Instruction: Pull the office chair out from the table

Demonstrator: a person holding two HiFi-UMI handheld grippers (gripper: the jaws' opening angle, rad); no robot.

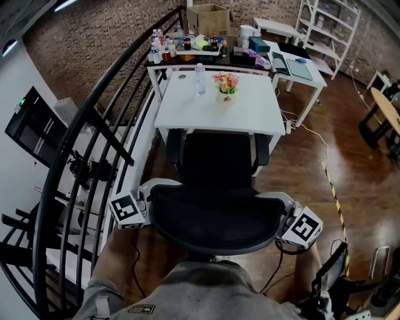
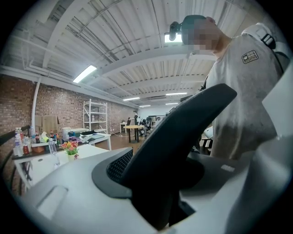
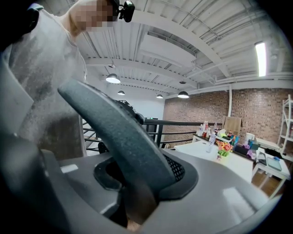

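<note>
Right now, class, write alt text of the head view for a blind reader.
A black chair is gripped at its back by the left gripper and right gripper, facing a white table with a bottle and flowers.

Grey T-shirt (image 1: 206, 290); small dark crest patch (image 2: 249, 56); black head-worn camera (image 2: 174, 30)

I count one black mesh office chair (image 1: 215, 219) and two tools of mine: one left tool (image 1: 139, 209) and one right tool (image 1: 292, 225). Ahead stands one white rectangular counter (image 1: 250, 115) carrying two things: one clear plastic bottle (image 1: 200, 79) and one small pot of pink and yellow flowers (image 1: 226, 84). Behind it, one dark-topped counter (image 1: 237, 60) holds many small bottles, too crowded for me to count. I also see one brown cardboard box (image 1: 209, 19), one white open shelf rack (image 1: 328, 28) and one black metal railing (image 1: 94, 125).
</note>
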